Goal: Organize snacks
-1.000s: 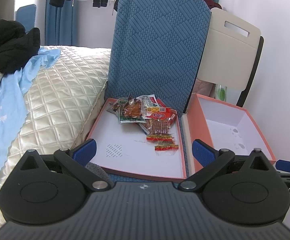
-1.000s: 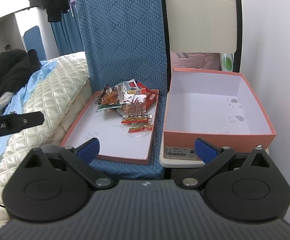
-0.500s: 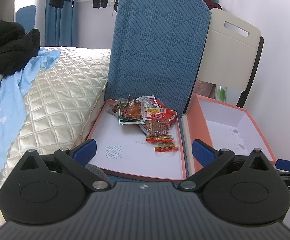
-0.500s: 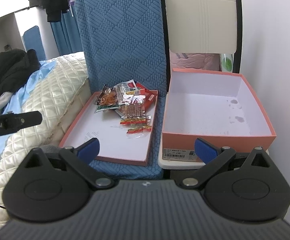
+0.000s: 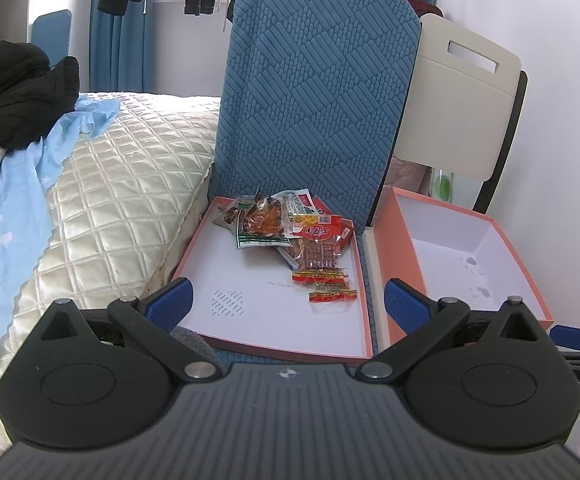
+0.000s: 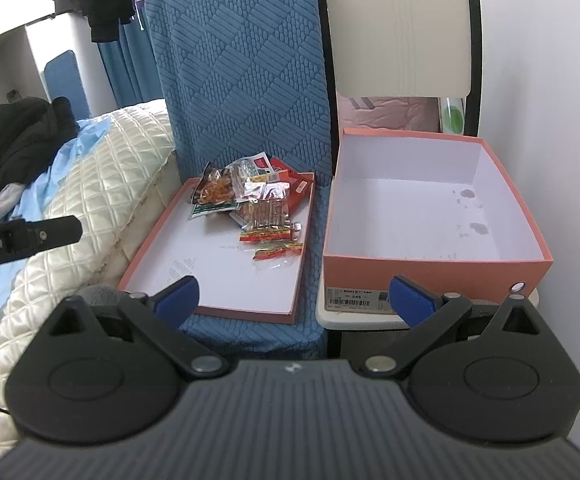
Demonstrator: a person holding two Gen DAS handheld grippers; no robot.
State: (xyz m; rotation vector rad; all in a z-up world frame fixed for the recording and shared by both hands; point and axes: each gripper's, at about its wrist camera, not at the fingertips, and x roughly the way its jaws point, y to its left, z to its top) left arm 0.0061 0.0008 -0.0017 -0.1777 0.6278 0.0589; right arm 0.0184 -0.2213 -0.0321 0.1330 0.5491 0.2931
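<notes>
A pile of snack packets lies at the far end of a shallow pink box lid on a blue-covered chair seat. The pile also shows in the right wrist view, inside the lid. An empty deep pink box stands to the right of the lid on a white chair; it also shows in the left wrist view. My left gripper is open and empty, short of the lid's near edge. My right gripper is open and empty, in front of both containers.
The blue chair back rises behind the lid, a cream chair back behind the box. A quilted cream bed with blue cloth and black clothes lies to the left. A white wall is on the right.
Both grippers have edged slightly forward toward the lid and box. Both stay open. The snacks have not moved.
</notes>
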